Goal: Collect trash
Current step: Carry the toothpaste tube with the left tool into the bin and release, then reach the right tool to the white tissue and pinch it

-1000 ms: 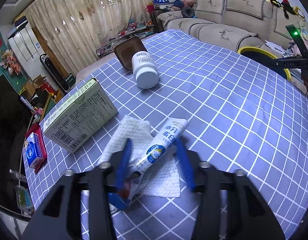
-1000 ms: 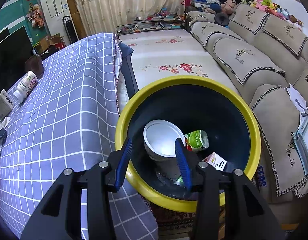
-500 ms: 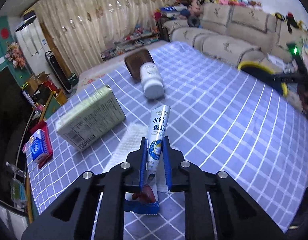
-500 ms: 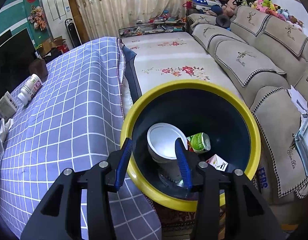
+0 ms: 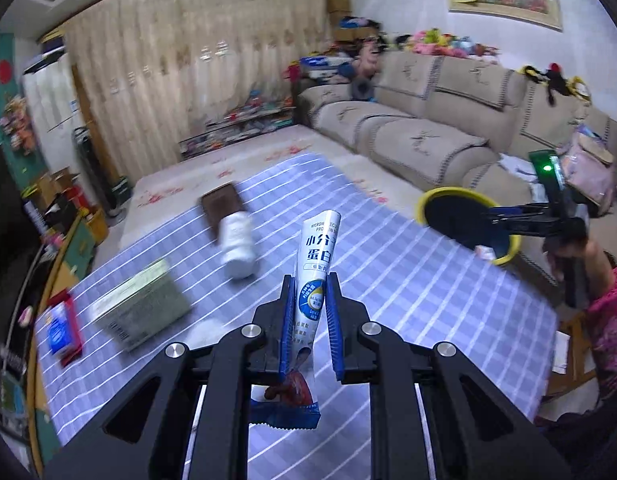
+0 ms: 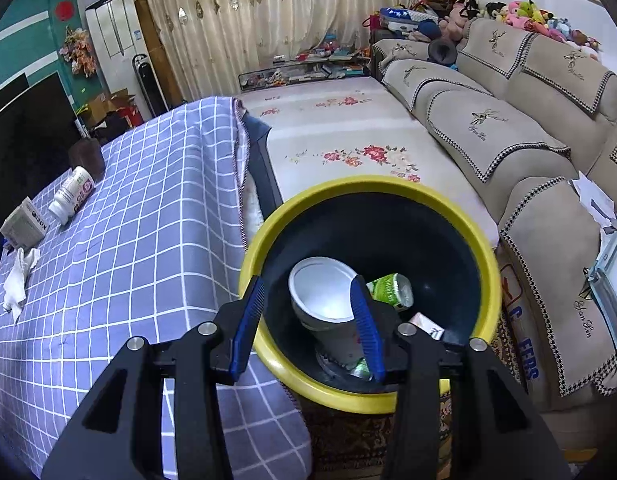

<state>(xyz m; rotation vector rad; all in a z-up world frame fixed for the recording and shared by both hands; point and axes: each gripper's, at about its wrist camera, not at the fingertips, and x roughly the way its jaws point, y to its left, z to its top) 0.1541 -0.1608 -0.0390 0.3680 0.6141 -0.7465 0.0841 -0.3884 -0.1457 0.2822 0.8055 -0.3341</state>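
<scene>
My left gripper [image 5: 311,292] is shut on a white and blue tube [image 5: 316,276] and holds it upright, lifted above the checked tablecloth [image 5: 388,280]. My right gripper [image 6: 310,292] is open and empty, hovering over the yellow-rimmed bin [image 6: 348,398], which also shows far right in the left wrist view [image 5: 456,196]. Inside the bin lie a white cup [image 6: 320,300], a green can [image 6: 388,288] and a small carton [image 6: 426,324]. A white tissue [image 6: 20,276] lies on the table.
On the table lie a white pill bottle [image 5: 238,248], a green-grey box [image 5: 140,312], a brown holder [image 5: 220,208] and a red and blue packet [image 5: 62,330]. A beige sofa [image 6: 508,128] stands behind the bin. The person's arm [image 5: 596,280] is at the right.
My left gripper closed on the tube and lifted it off the tissue, high above the table. The right gripper stayed over the bin, shifting slightly.
</scene>
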